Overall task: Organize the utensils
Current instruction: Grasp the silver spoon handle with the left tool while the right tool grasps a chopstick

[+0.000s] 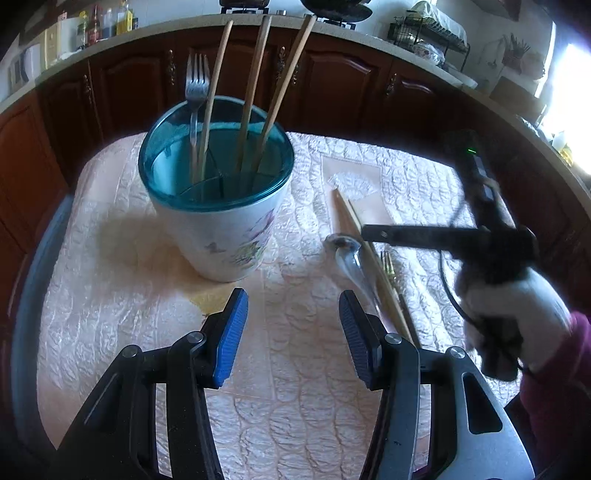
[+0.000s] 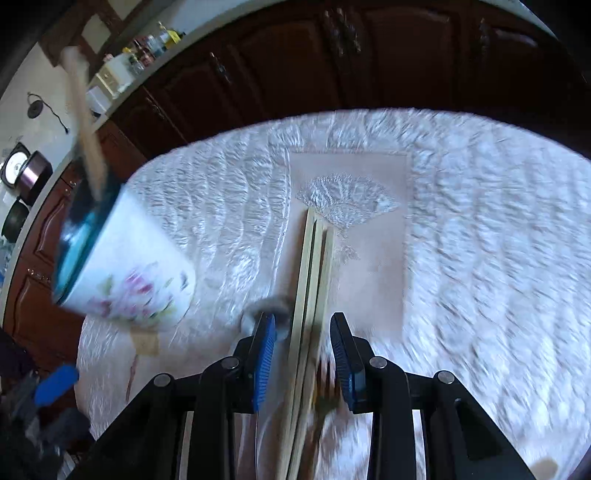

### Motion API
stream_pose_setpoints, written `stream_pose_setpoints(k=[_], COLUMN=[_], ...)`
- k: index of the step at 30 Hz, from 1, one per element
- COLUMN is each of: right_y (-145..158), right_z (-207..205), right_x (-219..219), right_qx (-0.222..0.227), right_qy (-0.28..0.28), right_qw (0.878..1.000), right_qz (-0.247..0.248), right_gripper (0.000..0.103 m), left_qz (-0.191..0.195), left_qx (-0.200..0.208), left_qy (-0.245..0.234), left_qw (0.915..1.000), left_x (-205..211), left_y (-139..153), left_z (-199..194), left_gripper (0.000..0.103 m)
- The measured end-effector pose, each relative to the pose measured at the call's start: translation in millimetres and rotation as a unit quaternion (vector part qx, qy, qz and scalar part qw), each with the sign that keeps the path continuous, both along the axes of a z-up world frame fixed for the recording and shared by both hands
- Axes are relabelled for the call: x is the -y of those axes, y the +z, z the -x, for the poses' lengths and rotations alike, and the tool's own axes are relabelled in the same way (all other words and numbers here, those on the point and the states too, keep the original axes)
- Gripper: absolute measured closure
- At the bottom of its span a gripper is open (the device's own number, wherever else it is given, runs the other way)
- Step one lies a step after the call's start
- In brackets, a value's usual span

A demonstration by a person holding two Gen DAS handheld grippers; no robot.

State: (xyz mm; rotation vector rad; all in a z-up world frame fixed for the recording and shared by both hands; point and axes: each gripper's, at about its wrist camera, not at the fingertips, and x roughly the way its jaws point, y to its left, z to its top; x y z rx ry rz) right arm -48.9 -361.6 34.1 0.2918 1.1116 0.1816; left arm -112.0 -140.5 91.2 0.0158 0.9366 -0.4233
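Black grippers (image 1: pixel 293 325), blue ribbed pads (image 1: pixel 231 338), white glove (image 1: pixel 517 317), seemingly maroon sleeve (image 1: pixel 561 384)

Chopsticks (image 1: pixel 373 258) lie right of the holder (image 1: pixel 218 206).

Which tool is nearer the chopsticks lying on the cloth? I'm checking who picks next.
Right. The right tool straddles the chopsticks lying on the cloth, pads not visibly pressing them. The left tool hovers open beside the cup, off to the chopsticks' left.

A home kitchen: dark wooden cabinets (image 1: pixel 340 81), countertop (image 1: pixel 424 48) with dish rack (image 1: pixel 428 35).
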Motion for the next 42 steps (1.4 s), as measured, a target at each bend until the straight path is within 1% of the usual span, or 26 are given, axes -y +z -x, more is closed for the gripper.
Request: stream_pose_setpoints(k=[1, 2, 3, 6, 11, 13, 16, 19, 21, 23, 24, 27, 31, 34, 35, 37, 38, 42], right_y=[-5, -7, -8, -2, 23, 28, 25, 16, 18, 23, 24, 28, 30, 30, 28, 27, 26, 19], right_z=[-6, -9, -11, -4, 33, 46, 60, 68, 75, 84, 87, 99, 108, 106, 106, 104, 101, 90], right_x=[0, 1, 2, 15, 51, 68, 91, 114, 122, 130, 136, 144, 151, 155, 155, 158, 160, 157], right_qx=[-0.005, -0.004, -0.005, 0.001, 0.026, 0.028, 0.015, -0.006, -0.003, 0.006, 0.008, 0.011, 0.014, 0.015, 0.015, 0.015, 0.015, 0.001], right_qy=[0.0, 0.0, 0.0, -0.009, -0.031, -0.041, -0.062, -0.087, -0.094, -0.099, -0.101, -0.101, -0.101, -0.104, -0.105, -0.101, -0.099, -0.1], right_qw=[1.0, 1.0, 1.0, 1.0, 0.998, 0.997, 0.998, 0.996, 0.995, 0.995, 0.995, 0.995, 0.995, 0.994, 0.994, 0.995, 0.995, 0.995], right_qz=[-0.004, -0.005, -0.007, -0.027, -0.053, -0.055, -0.015, 0.005, 0.013, 0.005, -0.001, -0.011, -0.022, -0.019, -0.017, -0.016, -0.014, 0.017], right_gripper=[0.073, 0.078, 0.086, 0.087, 0.087, 0.087, 0.087, 0.087, 0.078, 0.074, 0.074, 0.074, 0.074, 0.074, 0.074, 0.074, 0.074, 0.081], left_qz=[0.0, -0.001, -0.002, -0.002, 0.004, 0.011, 0.02, 0.026, 0.034, 0.036, 0.034, 0.028, 0.0, -0.027, -0.031, -0.042, -0.044, -0.044], left_qx=[-0.002, -0.004, -0.007, -0.011, -0.022, -0.032, -0.041, -0.056, -0.073, -0.079, -0.081, -0.086, -0.087, -0.091, -0.092, -0.097, -0.098, -0.096], left_qy=[0.001, 0.003, 0.004, 0.002, -0.004, -0.009, -0.016, -0.02, -0.025, -0.026, -0.026, -0.03, -0.04, -0.041, -0.041, -0.04, -0.039, -0.039], left_qw=[1.0, 1.0, 1.0, 0.9999, 0.9997, 0.9994, 0.9988, 0.9979, 0.9965, 0.9959, 0.9958, 0.9955, 0.9954, 0.9947, 0.9944, 0.9936, 0.9935, 0.9936], left_x=[-2, -3, -3, 0, 15, 25, 42, 57, 66, 75, 79, 91, 107, 118, 121, 126, 128, 134], left_y=[-2, -3, -5, -7, -15, -18, -22, -29, -33, -36, -38, -42, -52, -61, -63, -67, -68, -69], left_z=[-1, -3, -4, -11, -21, -24, -29, -36, -42, -49, -52, -59, -69, -79, -82, -87, -89, -92], left_gripper=[0.052, 0.052, 0.052, 0.052, 0.052, 0.052, 0.052, 0.052, 0.052, 0.053, 0.054, 0.062, 0.071, 0.077, 0.079, 0.086, 0.088, 0.097])
